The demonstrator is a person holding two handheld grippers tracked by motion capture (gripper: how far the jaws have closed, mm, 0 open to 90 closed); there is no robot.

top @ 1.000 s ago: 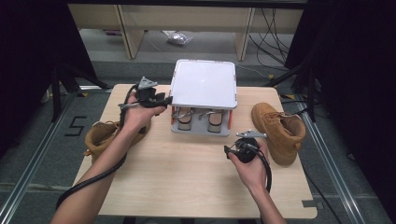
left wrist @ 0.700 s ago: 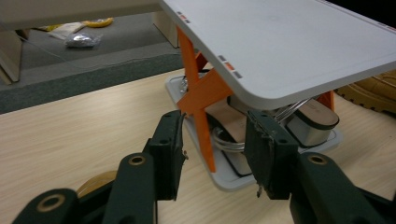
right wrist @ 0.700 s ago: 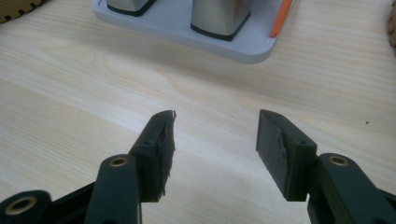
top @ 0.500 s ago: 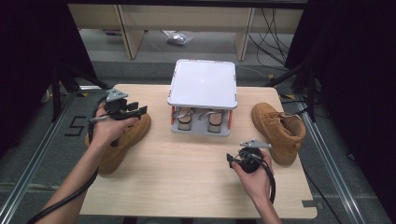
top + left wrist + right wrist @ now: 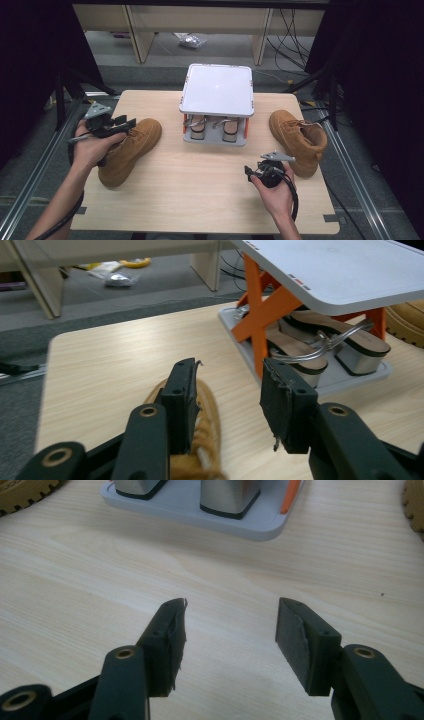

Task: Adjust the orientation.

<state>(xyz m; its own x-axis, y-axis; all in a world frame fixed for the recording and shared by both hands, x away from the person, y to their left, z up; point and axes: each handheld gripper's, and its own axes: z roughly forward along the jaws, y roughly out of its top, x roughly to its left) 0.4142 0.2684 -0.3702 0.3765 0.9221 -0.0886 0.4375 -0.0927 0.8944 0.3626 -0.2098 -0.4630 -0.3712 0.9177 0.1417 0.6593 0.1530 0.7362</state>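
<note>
A tan boot (image 5: 131, 147) lies on the left of the wooden table (image 5: 200, 190), toe toward the far side. My left gripper (image 5: 129, 122) hovers over its collar, open. In the left gripper view (image 5: 229, 377) the jaws have just closed a little, with nothing pinched and the boot's laces (image 5: 204, 442) below them. A second tan boot (image 5: 296, 139) stands at the right. My right gripper (image 5: 251, 171) sits low over bare wood in front of it; its jaws (image 5: 230, 605) have just been opening and hold nothing.
A small shoe rack with a white top (image 5: 217, 89) and orange legs (image 5: 257, 315) stands at the table's far middle. A pair of sandals (image 5: 212, 127) sits on its grey tray (image 5: 190, 507). Dark floor and metal rails flank the table.
My left hand has swung left from beside the rack to above the left boot. The right hand has stayed almost where it was.
</note>
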